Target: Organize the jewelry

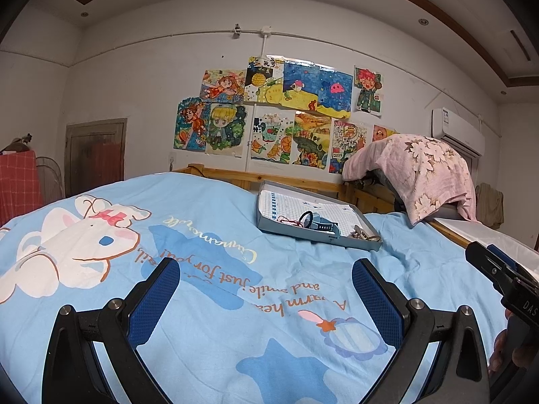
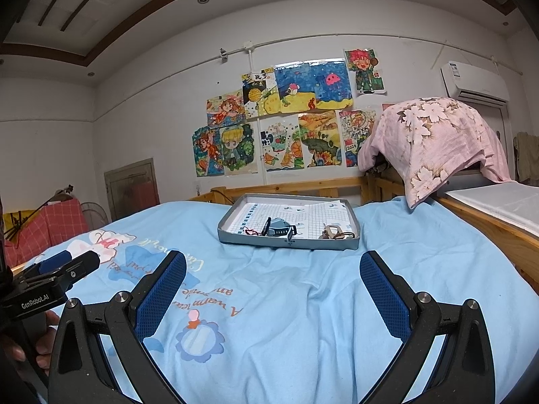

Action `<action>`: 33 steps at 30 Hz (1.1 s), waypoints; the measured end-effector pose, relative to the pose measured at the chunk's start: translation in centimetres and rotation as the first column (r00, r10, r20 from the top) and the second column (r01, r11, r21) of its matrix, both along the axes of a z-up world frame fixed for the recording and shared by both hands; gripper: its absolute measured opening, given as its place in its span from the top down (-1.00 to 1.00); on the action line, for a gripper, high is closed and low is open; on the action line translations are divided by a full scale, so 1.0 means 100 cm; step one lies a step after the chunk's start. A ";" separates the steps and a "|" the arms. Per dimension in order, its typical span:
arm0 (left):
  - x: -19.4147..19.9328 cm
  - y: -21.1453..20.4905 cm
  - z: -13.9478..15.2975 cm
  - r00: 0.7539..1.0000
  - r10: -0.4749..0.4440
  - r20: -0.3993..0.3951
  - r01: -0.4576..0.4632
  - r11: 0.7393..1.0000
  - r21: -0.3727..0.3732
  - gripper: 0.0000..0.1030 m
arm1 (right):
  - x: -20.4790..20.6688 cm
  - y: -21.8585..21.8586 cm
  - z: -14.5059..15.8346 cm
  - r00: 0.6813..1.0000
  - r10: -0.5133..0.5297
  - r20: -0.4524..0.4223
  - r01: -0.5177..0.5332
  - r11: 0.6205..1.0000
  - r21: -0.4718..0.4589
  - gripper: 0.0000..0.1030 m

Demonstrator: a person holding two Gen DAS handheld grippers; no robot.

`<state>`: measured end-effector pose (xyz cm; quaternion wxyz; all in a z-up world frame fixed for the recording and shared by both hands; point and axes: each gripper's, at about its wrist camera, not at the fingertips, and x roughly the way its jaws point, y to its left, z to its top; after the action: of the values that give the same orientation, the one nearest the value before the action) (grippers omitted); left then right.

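Observation:
A shallow grey tray [image 1: 303, 234] [image 2: 286, 239] lined with gridded paper rests on the light blue bedspread. Inside it lie a black ring [image 1: 306, 219] [image 2: 266, 226], a blue-grey watch [image 1: 325, 226] [image 2: 282, 229], a thin red cord [image 1: 290, 221] [image 2: 251, 231] and a bunch of metal pieces [image 1: 363, 235] [image 2: 333, 232] at the near right corner. My left gripper [image 1: 266, 282] hovers open over the bedspread, short of the tray and left of it. My right gripper [image 2: 273, 277] is open too, just in front of the tray. Neither holds anything.
The bedspread [image 1: 209, 303] [image 2: 303, 303] has cartoon prints and wrinkles. A wooden bed rail [image 2: 296, 187] runs behind the tray. A pink floral cloth [image 1: 414, 171] [image 2: 434, 141] drapes over something at the right. Drawings [image 1: 279, 118] cover the wall. A person's hand [image 2: 20, 346] grips the left tool.

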<state>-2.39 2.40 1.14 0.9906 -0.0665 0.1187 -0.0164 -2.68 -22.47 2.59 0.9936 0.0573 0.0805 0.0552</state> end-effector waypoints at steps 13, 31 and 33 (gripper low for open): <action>-0.001 -0.004 0.000 1.000 0.003 0.001 -0.003 1.000 0.004 -1.00 | 0.000 0.002 -0.001 1.000 -0.004 -0.003 0.004 1.000 0.005 -0.97; 0.001 -0.003 0.001 1.000 -0.002 -0.009 0.002 1.000 0.015 -1.00 | 0.001 0.001 -0.001 1.000 -0.004 -0.003 0.004 1.000 0.008 -0.97; 0.002 -0.003 0.001 1.000 0.002 -0.008 -0.002 1.000 0.021 -1.00 | 0.001 0.000 -0.001 1.000 -0.004 -0.003 0.004 1.000 0.007 -0.97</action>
<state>-2.20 2.11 1.24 0.9908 -0.0561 0.1226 -0.0139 -2.62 -22.44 2.49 0.9934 0.0608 0.0818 0.0535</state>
